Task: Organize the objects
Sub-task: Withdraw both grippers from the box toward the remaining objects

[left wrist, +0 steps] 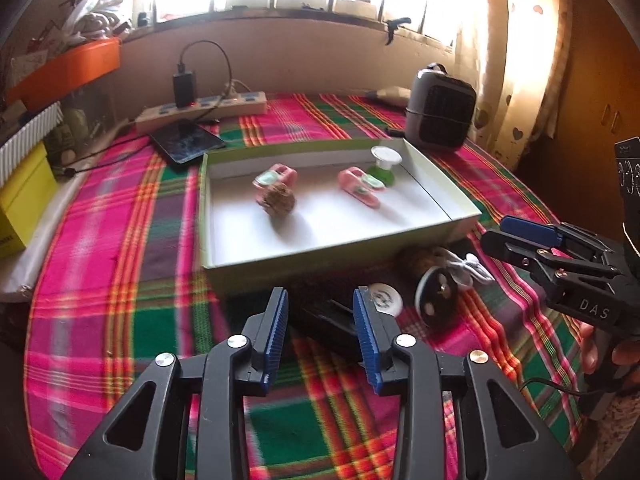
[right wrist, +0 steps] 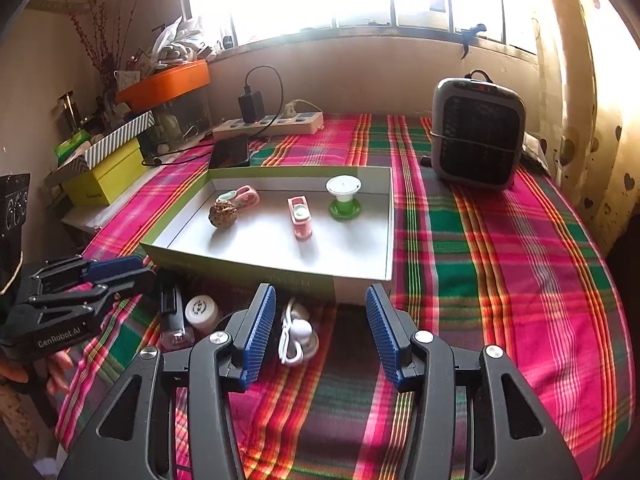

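Observation:
A shallow green-walled box (left wrist: 340,266) (right wrist: 240,266) holds a brown walnut (left wrist: 279,201) (right wrist: 223,213), two pink clips (left wrist: 358,187) (right wrist: 301,216) and a green-and-white spool (left wrist: 385,165) (right wrist: 343,197). In front of the box lie a black stapler (left wrist: 324,316) (right wrist: 173,314), a white round cap (left wrist: 385,299) (right wrist: 201,311), a coiled white cable (right wrist: 296,334) (left wrist: 470,266) and a dark spool (left wrist: 437,298). My left gripper (left wrist: 320,320) is open above the stapler. My right gripper (right wrist: 320,328) is open, near the cable.
The plaid cloth (right wrist: 500,280) covers the table. A small grey heater (left wrist: 440,114) (right wrist: 478,134) stands at the back right. A power strip (left wrist: 200,110) (right wrist: 268,124) and a phone (left wrist: 188,142) lie at the back left. A yellow box (right wrist: 106,178) sits far left.

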